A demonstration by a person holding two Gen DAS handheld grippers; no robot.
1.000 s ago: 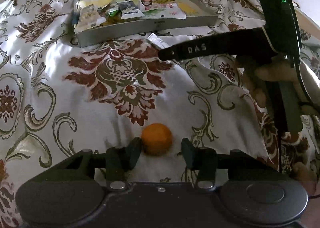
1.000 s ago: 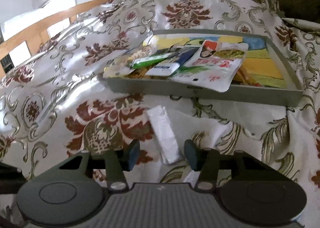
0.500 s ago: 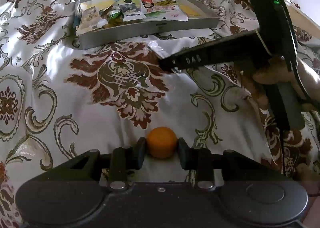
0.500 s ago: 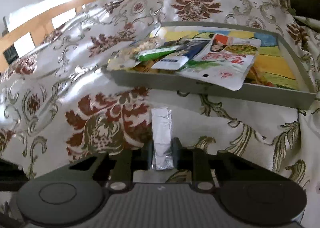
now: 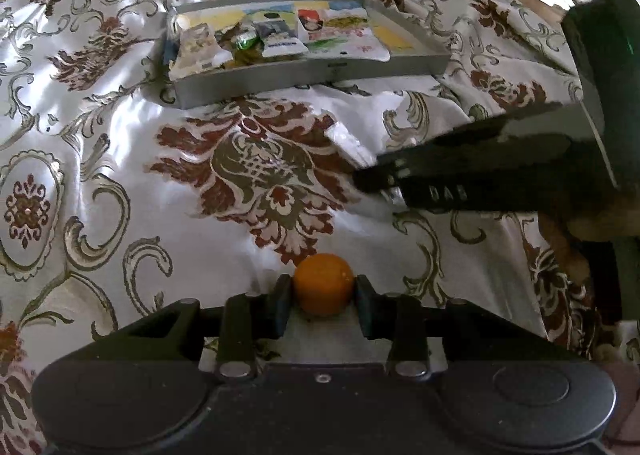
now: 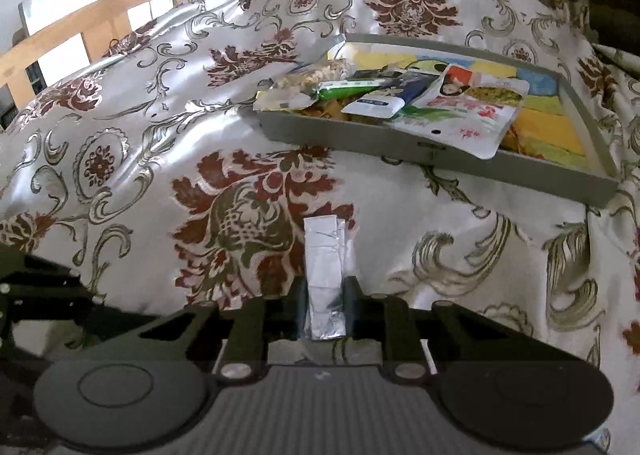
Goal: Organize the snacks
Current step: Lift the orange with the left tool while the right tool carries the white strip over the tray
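My left gripper (image 5: 323, 301) is shut on a small orange ball-shaped snack (image 5: 323, 283), held just above the patterned bedspread. My right gripper (image 6: 323, 305) is shut on a long silver foil packet (image 6: 324, 271), which sticks forward over the bedspread; this gripper also shows in the left wrist view (image 5: 380, 179) at the right, with the foil packet (image 5: 348, 141) in it. A grey tray (image 5: 312, 73) with several snack packets lies further back on the bed; it also shows in the right wrist view (image 6: 432, 153).
The bed is covered by a shiny white bedspread (image 5: 120, 159) with maroon and green damask motifs. A wooden bed rail (image 6: 100, 23) runs along the far left in the right wrist view. A white pouch (image 6: 468, 111) overhangs the tray's near wall.
Both grippers closed: the left on the orange snack, the right on the foil packet. Both have since lifted and drawn back a little from the tray.
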